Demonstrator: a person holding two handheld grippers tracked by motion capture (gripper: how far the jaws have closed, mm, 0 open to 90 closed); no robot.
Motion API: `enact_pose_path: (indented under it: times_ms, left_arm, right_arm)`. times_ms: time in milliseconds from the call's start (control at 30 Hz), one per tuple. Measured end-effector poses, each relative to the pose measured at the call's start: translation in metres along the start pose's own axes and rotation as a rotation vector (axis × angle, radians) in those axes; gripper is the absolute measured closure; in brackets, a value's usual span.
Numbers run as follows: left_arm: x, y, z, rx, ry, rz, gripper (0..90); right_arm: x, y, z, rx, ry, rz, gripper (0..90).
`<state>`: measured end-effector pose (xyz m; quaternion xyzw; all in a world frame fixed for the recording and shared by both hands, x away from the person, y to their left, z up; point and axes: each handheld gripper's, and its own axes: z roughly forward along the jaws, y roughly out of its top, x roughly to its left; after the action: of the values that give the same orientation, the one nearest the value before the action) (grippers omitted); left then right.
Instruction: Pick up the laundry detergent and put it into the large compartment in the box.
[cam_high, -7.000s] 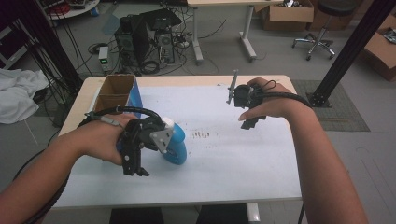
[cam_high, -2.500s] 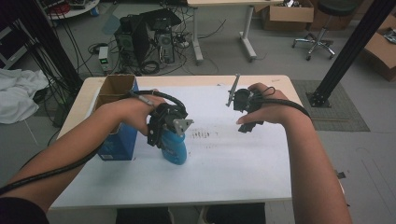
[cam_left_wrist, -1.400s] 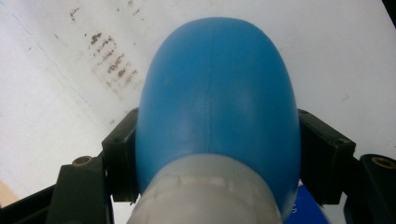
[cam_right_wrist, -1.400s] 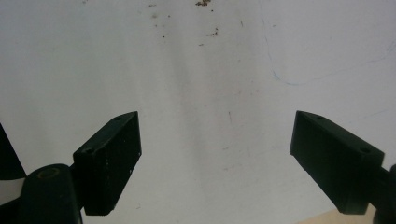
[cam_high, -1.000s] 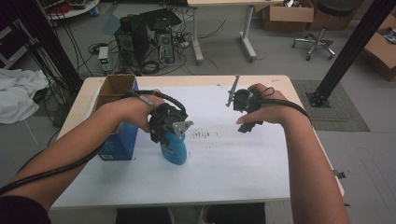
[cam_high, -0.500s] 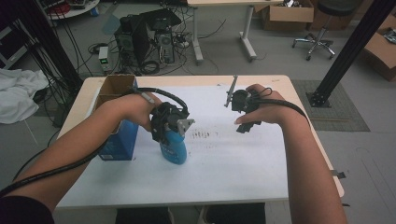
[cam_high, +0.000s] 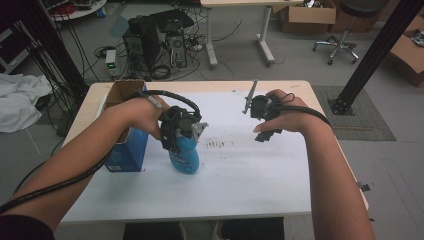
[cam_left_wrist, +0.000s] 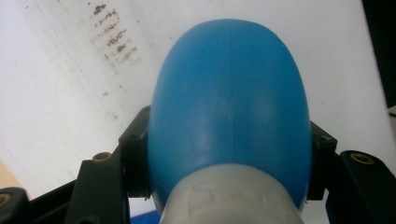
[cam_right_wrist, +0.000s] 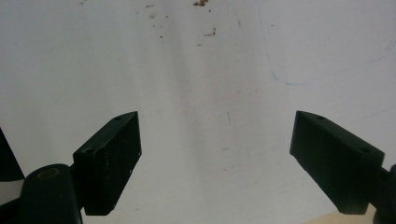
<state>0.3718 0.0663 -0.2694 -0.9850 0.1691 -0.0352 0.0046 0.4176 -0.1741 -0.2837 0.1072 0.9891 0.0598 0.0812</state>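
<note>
A blue rounded bottle (cam_high: 184, 158) with a pale cap stands on the white table (cam_high: 250, 190), left of centre. My left gripper (cam_high: 179, 144) comes down on it from behind and is shut on the bottle near its cap. In the left gripper view the black jaws press both sides of the blue bottle (cam_left_wrist: 229, 107), and my left gripper (cam_left_wrist: 229, 161) has the pale cap nearest the camera. My right gripper (cam_high: 264, 133) hovers over the right half of the table, open. In the right gripper view my right gripper (cam_right_wrist: 215, 154) has only white tabletop between its wide-spread jaws.
An open blue cardboard box (cam_high: 124, 142) stands at the table's left edge, just beside my left forearm. A patch of dark smudges (cam_high: 216, 144) marks the tabletop between the hands. Computers, cables and a chair are on the floor beyond the table.
Over seven seconds my left hand went from the bottle's left side to behind and over it, and the jaws now clamp its neck end. In the last second nothing has visibly moved. The right hand has stayed put.
</note>
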Motion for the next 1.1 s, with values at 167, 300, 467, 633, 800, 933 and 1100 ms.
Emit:
enact_pose_path:
  times_ms: [167, 300, 467, 633, 800, 933, 1100]
  left_arm:
    - [-0.006, -0.003, -0.01, -0.003, -0.023, -0.084, 38.3]
    - [-0.008, -0.006, -0.017, 0.006, -0.022, -0.187, 38.3]
    - [-0.012, -0.01, -0.029, 0.0, -0.015, -0.327, 38.3]
    - [-0.016, -0.022, -0.045, -0.064, -0.019, -0.466, 38.2]
    - [-0.021, -0.028, -0.061, -0.087, -0.012, -0.561, 38.3]
    - [-0.02, -0.029, -0.074, -0.093, -0.006, -0.642, 38.3]
    - [-0.017, -0.036, -0.089, -0.125, -0.021, -0.775, 38.2]
  right_arm:
    - [0.0, 0.001, -0.002, -0.008, -0.002, -0.005, 16.5]
    - [0.0, 0.0, -0.002, -0.012, -0.003, -0.01, 16.5]
    - [-0.003, -0.002, -0.005, -0.027, -0.007, -0.012, 16.5]
    - [-0.002, -0.001, -0.004, -0.03, -0.006, -0.024, 16.5]
    - [-0.003, 0.0, -0.003, -0.027, -0.001, -0.04, 16.5]
    - [-0.004, 0.001, -0.003, -0.035, 0.001, -0.041, 16.5]
    - [-0.006, -0.001, -0.001, -0.024, 0.006, -0.037, 16.5]
